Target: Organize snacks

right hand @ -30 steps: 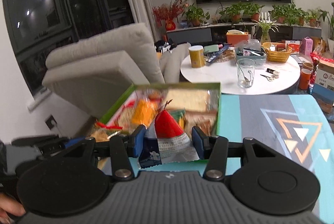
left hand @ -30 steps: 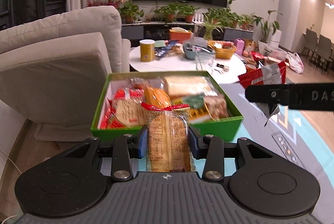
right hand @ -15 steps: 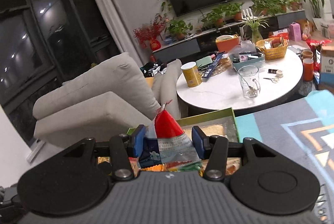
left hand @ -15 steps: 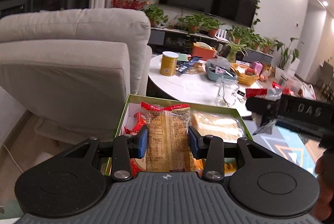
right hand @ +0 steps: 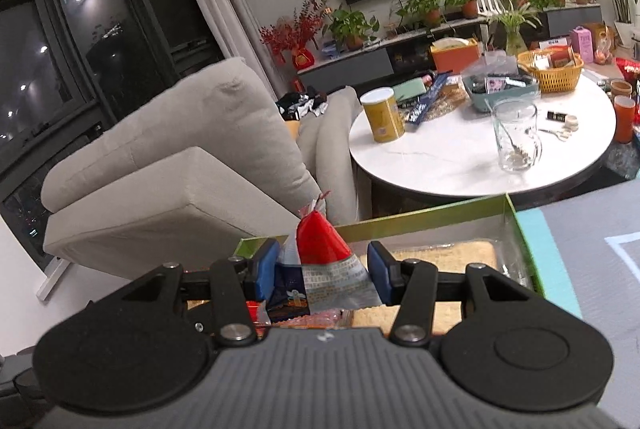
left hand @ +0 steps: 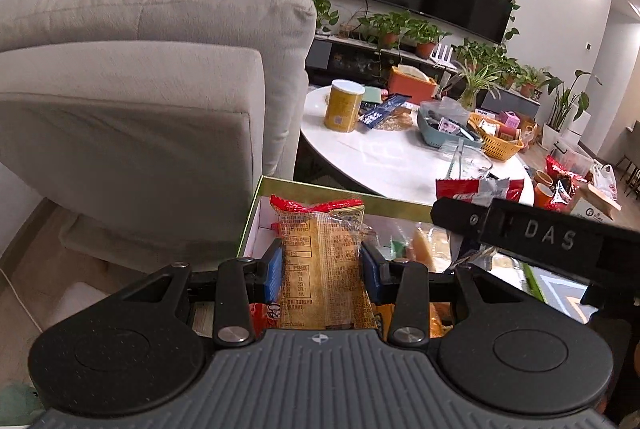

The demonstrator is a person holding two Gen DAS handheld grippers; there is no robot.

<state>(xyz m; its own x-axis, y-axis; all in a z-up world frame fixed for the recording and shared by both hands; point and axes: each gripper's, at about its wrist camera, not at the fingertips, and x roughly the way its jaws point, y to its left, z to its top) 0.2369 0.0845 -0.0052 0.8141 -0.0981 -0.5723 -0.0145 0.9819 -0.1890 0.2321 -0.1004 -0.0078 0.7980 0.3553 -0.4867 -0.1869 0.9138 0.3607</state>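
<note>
My left gripper (left hand: 322, 271) is shut on a clear-wrapped bread snack with a red top edge (left hand: 320, 261), held over the left end of the green snack box (left hand: 304, 189). My right gripper (right hand: 322, 275) is shut on a red and silver snack packet (right hand: 332, 269), over the same green box (right hand: 424, 219), which holds a flat bread pack (right hand: 444, 257) and other snacks. The right gripper's black body (left hand: 536, 235) with its packet (left hand: 476, 189) crosses the left wrist view at right.
A grey sofa (left hand: 140, 109) stands left of the box. Behind it a round white table (right hand: 480, 157) carries a yellow can (right hand: 384, 119), a glass mug (right hand: 516, 135), a blue tray and a yellow basket (right hand: 550, 69). A teal patterned mat (right hand: 592, 249) lies right.
Both grippers have moved forward and down over the green box with their snacks still held. The box now fills the lower part of both views, closer than before.
</note>
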